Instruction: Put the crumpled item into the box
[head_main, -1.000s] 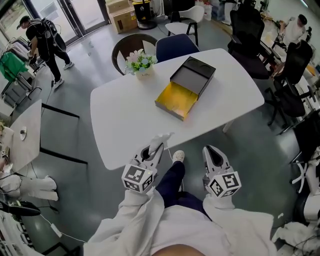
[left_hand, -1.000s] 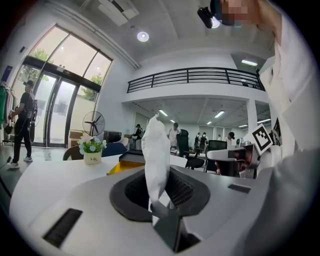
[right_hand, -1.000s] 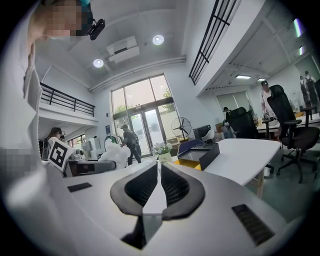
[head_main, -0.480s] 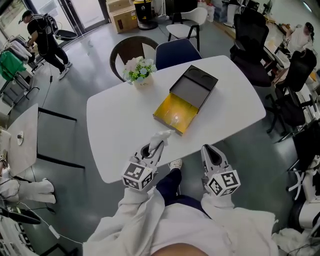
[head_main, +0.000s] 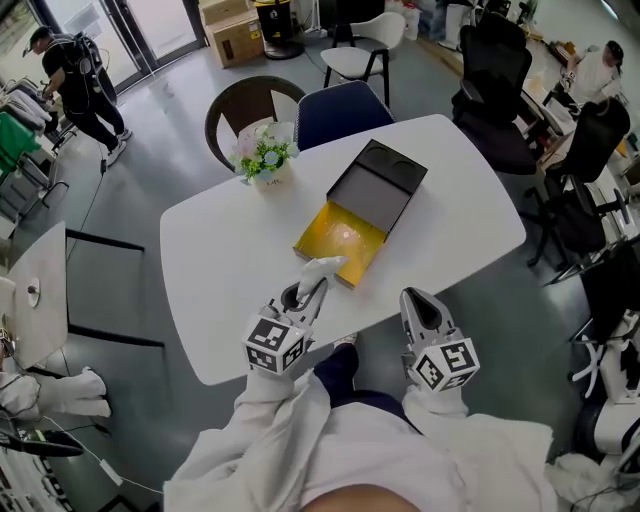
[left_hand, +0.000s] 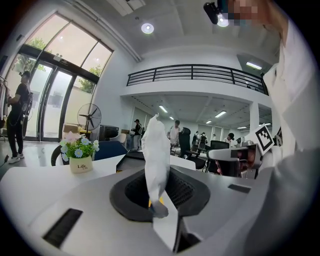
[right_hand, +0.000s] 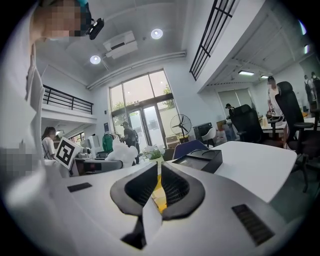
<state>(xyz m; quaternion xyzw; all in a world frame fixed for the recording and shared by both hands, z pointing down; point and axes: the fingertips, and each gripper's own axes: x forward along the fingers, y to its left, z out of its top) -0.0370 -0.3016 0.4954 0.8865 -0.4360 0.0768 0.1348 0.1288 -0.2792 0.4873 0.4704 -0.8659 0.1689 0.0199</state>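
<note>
Your left tool (head_main: 316, 286) is pinching the crumpled item (head_main: 321, 268), a white wad of paper. In the left gripper view the jaws are drawn in tight on its lower end, and the rest stands up above them in a tall, twisted strip. From the head view, the item hangs just at the near edge of the box (head_main: 322, 247), over its front yellow corner; whether it touches the rim cannot be told.

The box lies open on the white surface (head_main: 225, 265). Its yellow tray faces you, and its black lid (head_main: 380, 182) lies against the far side of the tray, tipped back and to the right.

Your right tool (head_main: 419, 298) is to the right of the box and nearer to you than it is, off the edge of the surface and over the floor. Its jaws are pressed together, meeting in a thin line in the right gripper view, which shows the black lid beyond them.

A small flower pot (head_main: 263, 158) with pale blooms stands on the surface to the left of the box and beyond it, well apart from it. Two chairs are tucked in behind the box at the far edge of the surface: a brown chair (head_main: 240, 106) and a blue chair (head_main: 340, 102).
</note>
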